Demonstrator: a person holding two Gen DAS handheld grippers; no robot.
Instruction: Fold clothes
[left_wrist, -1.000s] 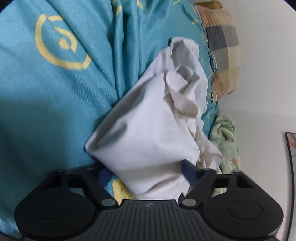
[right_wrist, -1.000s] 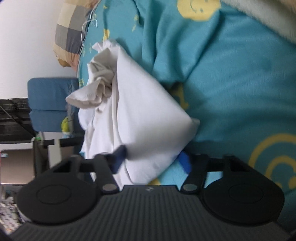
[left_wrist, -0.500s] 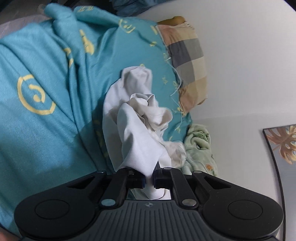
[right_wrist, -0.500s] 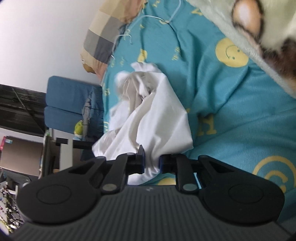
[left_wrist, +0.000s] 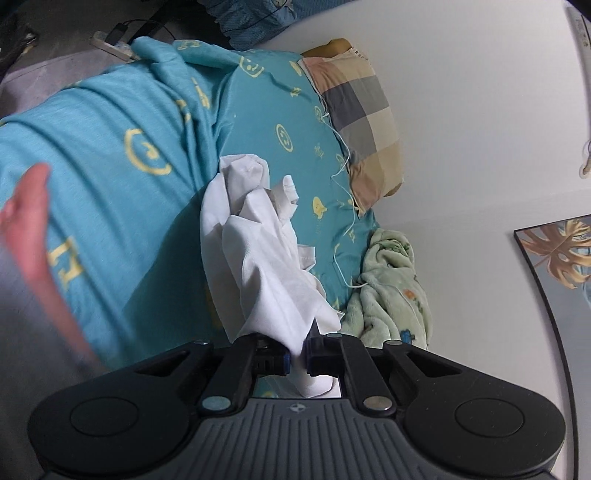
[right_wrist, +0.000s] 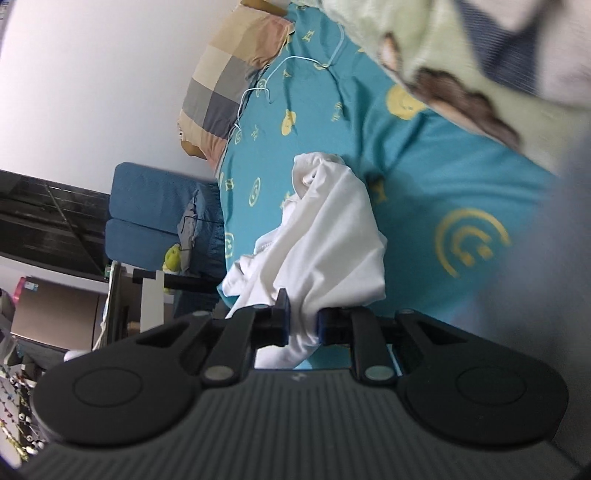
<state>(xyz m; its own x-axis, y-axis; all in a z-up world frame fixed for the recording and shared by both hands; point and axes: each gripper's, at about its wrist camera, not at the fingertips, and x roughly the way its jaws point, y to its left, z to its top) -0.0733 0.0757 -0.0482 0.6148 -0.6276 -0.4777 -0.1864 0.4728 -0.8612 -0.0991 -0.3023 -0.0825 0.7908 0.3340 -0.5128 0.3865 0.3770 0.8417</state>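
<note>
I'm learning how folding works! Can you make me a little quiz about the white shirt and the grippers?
1. True or false: both the left gripper and the right gripper pinch the white shirt.
2. What lies under the shirt? A) bare wood B) teal sheet C) red rug
3. Fill in: the pillow near the wall has a ____ pattern.

Key: 1 true; 2 B; 3 checked.
</note>
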